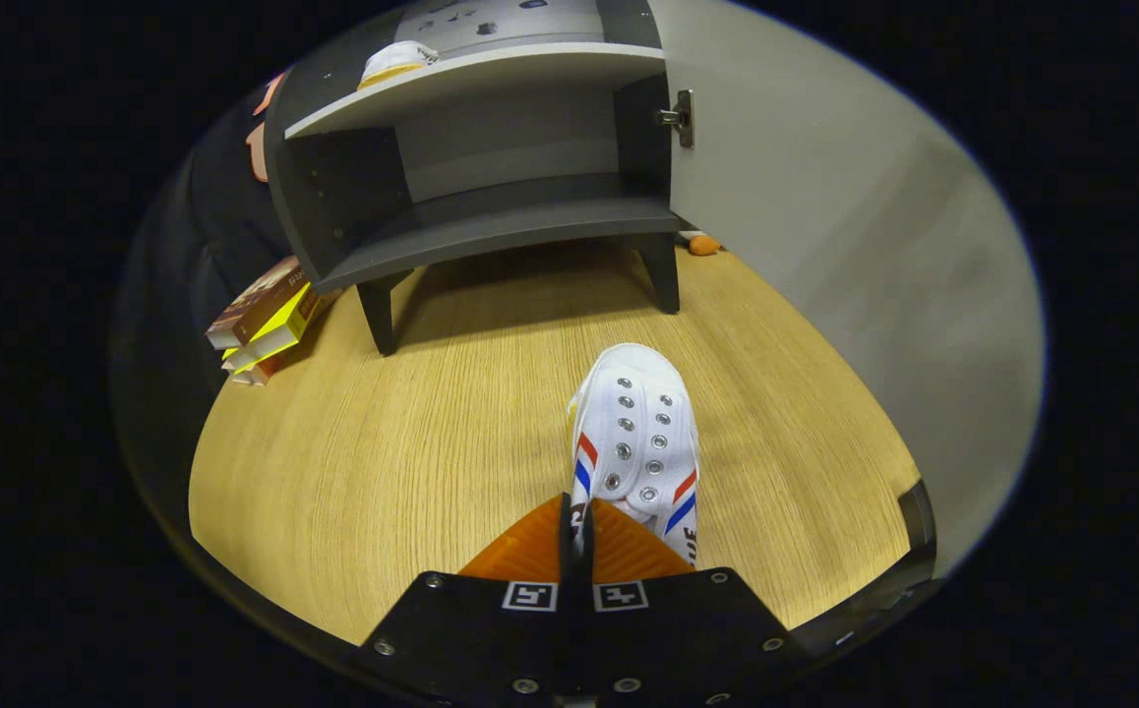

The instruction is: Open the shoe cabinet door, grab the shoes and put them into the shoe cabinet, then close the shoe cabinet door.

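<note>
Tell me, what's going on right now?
Gripper shut on white shoe, held above wooden floor. Cabinet door open, lower shelf free. Nothing between shoe and cabinet.

Partial letters "UE" on white shoe [636,442]

lower shelf [510,218]: open, bare | door [825,216]: swung wide, right flank | boxes [265,320]: left of cabinet

Gripper [577,531] angled down and forward; fingers [530,556] drawn nearly together, a thin slit left between them; clamped on the heel edge of the white shoe [638,438], pinched from both sides; two square markers showing on the mount behind the fingers
</note>
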A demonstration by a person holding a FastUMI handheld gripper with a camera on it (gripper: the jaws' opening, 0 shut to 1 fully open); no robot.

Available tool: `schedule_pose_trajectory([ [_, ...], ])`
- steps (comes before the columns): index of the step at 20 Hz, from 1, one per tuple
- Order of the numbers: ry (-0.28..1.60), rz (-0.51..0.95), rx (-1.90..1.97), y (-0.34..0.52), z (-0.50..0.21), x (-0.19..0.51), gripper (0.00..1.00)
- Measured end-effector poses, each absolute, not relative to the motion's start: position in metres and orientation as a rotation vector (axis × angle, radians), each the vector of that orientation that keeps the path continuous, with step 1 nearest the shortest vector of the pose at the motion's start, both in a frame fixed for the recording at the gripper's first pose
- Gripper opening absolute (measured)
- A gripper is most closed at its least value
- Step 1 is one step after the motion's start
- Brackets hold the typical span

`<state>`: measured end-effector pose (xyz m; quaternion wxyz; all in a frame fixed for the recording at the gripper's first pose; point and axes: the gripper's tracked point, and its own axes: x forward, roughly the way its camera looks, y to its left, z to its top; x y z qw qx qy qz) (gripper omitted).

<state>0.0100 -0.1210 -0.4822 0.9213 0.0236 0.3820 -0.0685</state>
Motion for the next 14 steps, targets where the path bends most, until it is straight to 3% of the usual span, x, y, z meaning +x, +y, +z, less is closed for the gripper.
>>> schedule_pose_trajectory([
  [7,0.694,-0.086,0.032,-0.104,-0.406,0.015,0.0],
  [14,0.559,-0.011,0.039,-0.077,-0.279,0.025,0.0],
])
